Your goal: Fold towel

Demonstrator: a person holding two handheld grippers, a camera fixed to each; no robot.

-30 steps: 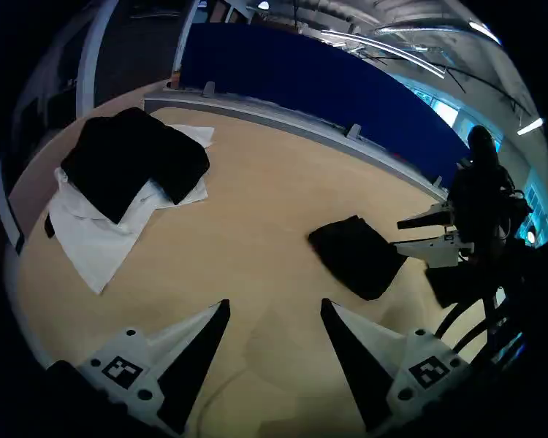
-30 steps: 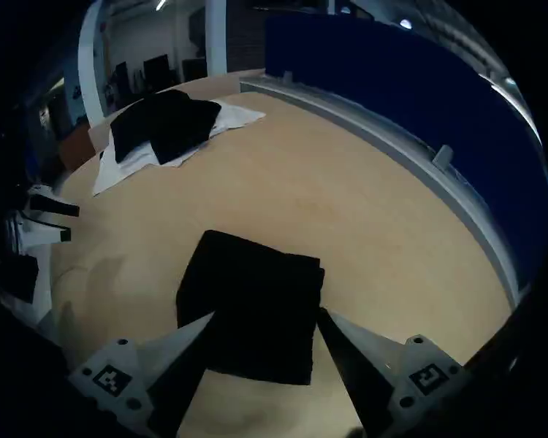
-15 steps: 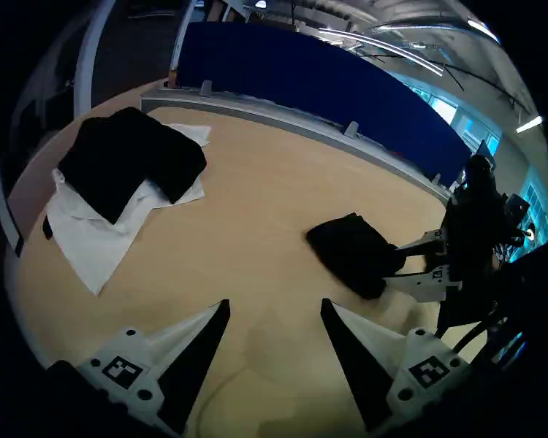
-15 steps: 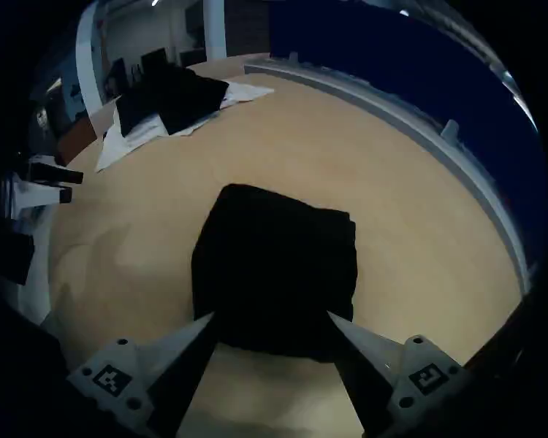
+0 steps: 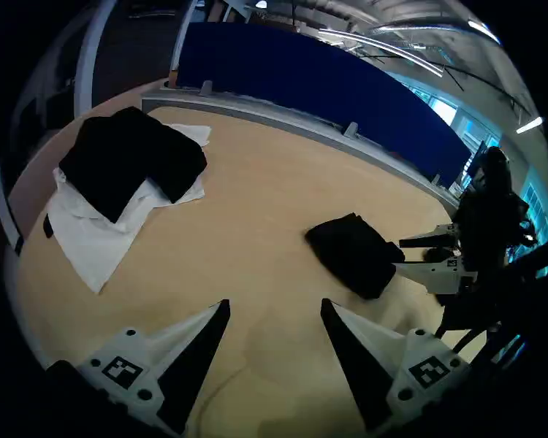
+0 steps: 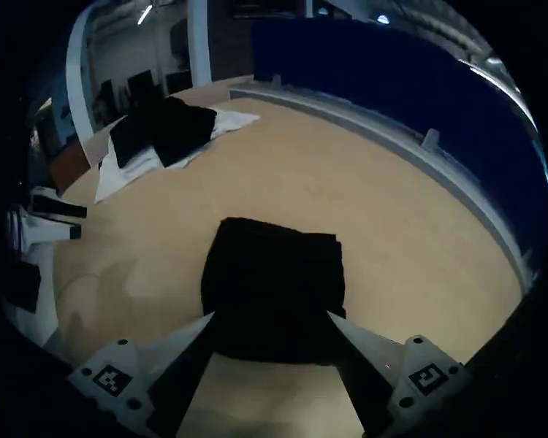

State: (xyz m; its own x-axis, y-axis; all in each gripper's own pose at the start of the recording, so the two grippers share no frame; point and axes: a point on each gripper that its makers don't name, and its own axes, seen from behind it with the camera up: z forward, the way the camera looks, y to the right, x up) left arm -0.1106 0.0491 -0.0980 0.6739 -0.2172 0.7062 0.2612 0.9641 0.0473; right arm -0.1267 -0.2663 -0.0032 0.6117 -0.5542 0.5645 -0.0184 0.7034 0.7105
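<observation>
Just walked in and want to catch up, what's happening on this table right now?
A person holds a gripper in each hand over a wooden table. The right gripper is open, its tips at the near edge of a folded black towel, not gripping it. The left gripper hovers open above bare tabletop. A pile of black and white towels lies at the far corner.

Black towel (image 6: 274,285) lies folded on the table (image 6: 391,212).

Left tool (image 5: 275,301) and right tool (image 6: 271,314) — jaws apart
</observation>
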